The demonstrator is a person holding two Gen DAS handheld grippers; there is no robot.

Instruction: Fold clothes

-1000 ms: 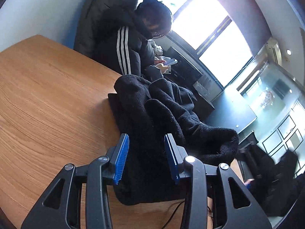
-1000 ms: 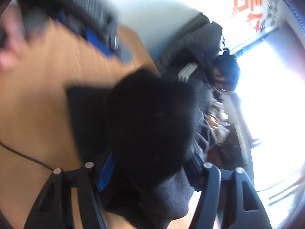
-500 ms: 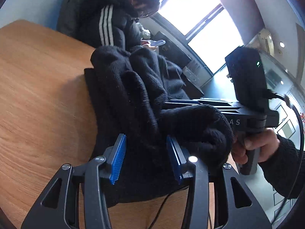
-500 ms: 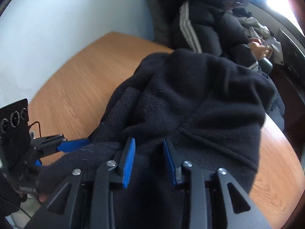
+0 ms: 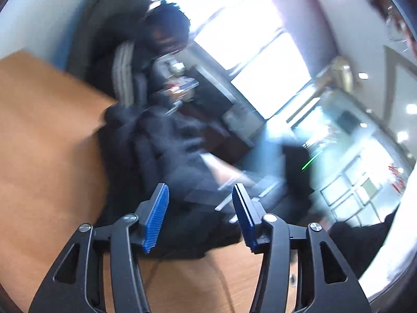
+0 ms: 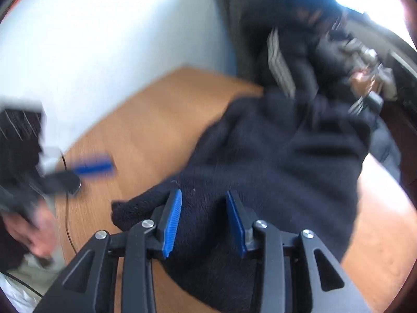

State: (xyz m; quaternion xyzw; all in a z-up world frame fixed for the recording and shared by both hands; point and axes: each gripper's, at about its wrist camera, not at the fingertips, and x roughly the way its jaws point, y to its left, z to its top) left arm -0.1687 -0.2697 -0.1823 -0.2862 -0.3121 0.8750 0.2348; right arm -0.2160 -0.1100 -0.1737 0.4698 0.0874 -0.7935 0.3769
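Note:
A black fleece garment (image 6: 281, 161) lies bunched on the wooden table (image 6: 156, 120). My right gripper (image 6: 203, 221) points down over its near end. Its jaws are opening, and fleece shows in the gap, but both blue pads are bare. My left gripper (image 5: 199, 216) hovers above the near edge of the fleece (image 5: 146, 156). Its jaws are opening with nothing between them. In the right wrist view the left gripper (image 6: 91, 167) is a blur beside the garment, held by a hand (image 6: 39, 234). In the left wrist view a blurred hand (image 5: 226, 172) streaks across the fleece.
A person in a dark striped jacket (image 6: 299, 39) sits behind the table's far edge, also in the left wrist view (image 5: 156, 52). A thin cable (image 6: 66, 224) trails over the bare table (image 5: 39, 143) at the near side. A white wall (image 6: 91, 39) stands at the left.
My left gripper has lifted and drawn back from the fleece, its jaws wider. The right gripper's jaws first narrowed, then widened a little. Both views are blurred with motion.

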